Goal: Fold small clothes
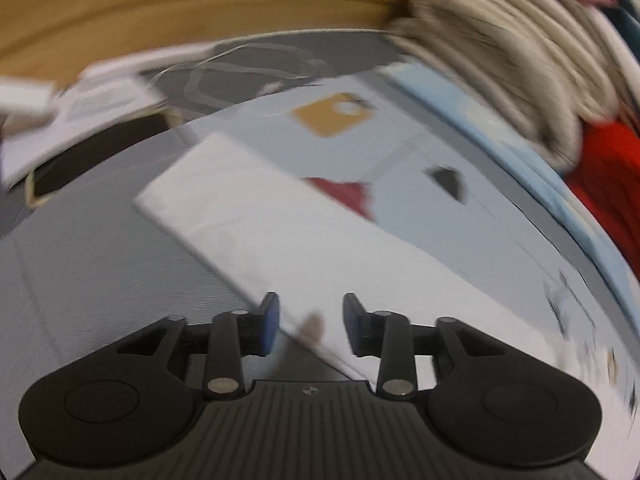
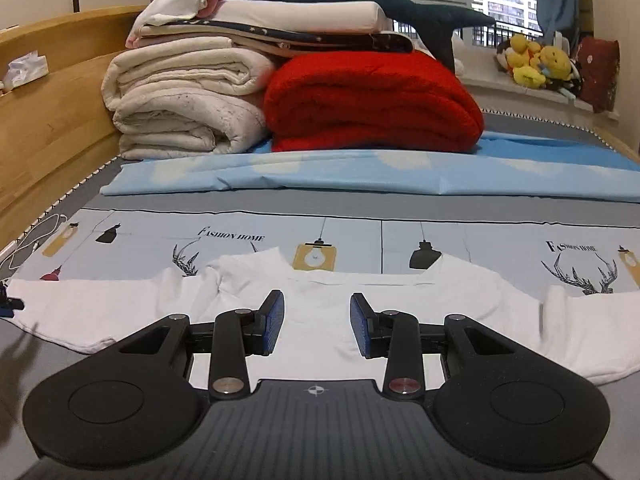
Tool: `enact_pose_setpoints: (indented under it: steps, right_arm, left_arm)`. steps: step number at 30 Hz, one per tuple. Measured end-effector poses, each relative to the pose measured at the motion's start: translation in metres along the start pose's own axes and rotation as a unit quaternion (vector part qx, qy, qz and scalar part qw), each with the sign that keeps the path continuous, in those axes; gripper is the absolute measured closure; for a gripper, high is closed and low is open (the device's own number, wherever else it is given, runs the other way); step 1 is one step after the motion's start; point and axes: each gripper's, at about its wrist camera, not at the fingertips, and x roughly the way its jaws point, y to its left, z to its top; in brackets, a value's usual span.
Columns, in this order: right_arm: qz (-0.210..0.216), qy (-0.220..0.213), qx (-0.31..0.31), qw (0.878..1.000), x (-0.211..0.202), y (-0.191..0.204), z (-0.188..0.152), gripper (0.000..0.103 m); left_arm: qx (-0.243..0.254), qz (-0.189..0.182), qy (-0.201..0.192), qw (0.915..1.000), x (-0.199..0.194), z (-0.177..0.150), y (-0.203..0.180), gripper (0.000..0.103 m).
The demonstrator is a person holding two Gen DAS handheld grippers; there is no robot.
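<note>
item: white shirt (image 2: 320, 312), lying flat on the printed bed sheet (image 2: 240, 236), sleeves out to both sides. i see the left gripper (image 1: 311, 322) part-spread over a sleeve edge, pinching nothing; the right gripper (image 2: 317, 322) part-spread above the chest, empty. risk, in my judgement: the left view is blurred, so a hasty pinch may snag the sheet too or skew the fold.

The white long-sleeved shirt (image 2: 320, 320) is smooth, matt cloth, lying on a printed bed sheet (image 2: 160, 240) of flat, faintly sheened fabric. At twelve o'clock from it the red blanket (image 2: 372, 100) looks thick and fuzzy, and the cream quilt (image 2: 180, 108) at eleven o'clock soft and slightly pilled, against a satin-finished wooden bed frame (image 2: 48, 120). The right gripper (image 2: 317, 326) is matt black plastic with ribbed blue pads (image 2: 274, 322) and shiny metal pivot pins.
</note>
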Motion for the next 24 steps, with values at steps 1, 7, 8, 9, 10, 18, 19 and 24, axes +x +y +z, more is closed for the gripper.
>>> enact_pose_setpoints:
  steps: [1,7,8,9,10,18,19,24]
  right_arm:
    - [0.001,0.005,0.006,1.000,0.002,-0.003,0.002,0.065]
    - [-0.020,0.041,0.017,0.999,0.020,-0.015,0.001,0.065]
    - [-0.024,0.044,0.014,0.999,0.021,-0.015,0.000,0.065]
    - [-0.027,0.046,0.012,0.999,0.022,-0.014,-0.001,0.065]
    - [-0.029,0.049,0.009,0.998,0.023,-0.014,-0.001,0.065]
    - [-0.035,0.053,-0.009,0.998,0.013,-0.013,0.006,0.065]
    - [-0.037,0.052,-0.010,0.998,0.010,-0.014,0.007,0.065]
    - [-0.041,0.055,0.011,0.998,-0.004,-0.021,0.005,0.068]
  left_arm:
    - [-0.023,0.006,0.004,0.9997,0.005,0.004,0.009,0.060]
    - [-0.096,0.033,0.017,0.9947,0.029,0.012,0.038,0.063]
    - [-0.087,0.038,0.011,0.9954,0.030,0.013,0.034,0.068]
    - [-0.074,0.042,0.005,0.9963,0.030,0.014,0.030,0.095]
    - [-0.066,0.043,0.002,0.9969,0.030,0.014,0.026,0.100]
    - [0.009,-0.018,-0.100,0.9947,-0.051,-0.006,-0.058,0.100]
    - [0.022,-0.036,-0.110,0.9930,-0.064,-0.013,-0.074,0.100]
    - [0.067,-0.131,-0.114,0.9826,-0.113,-0.065,-0.139,0.100]
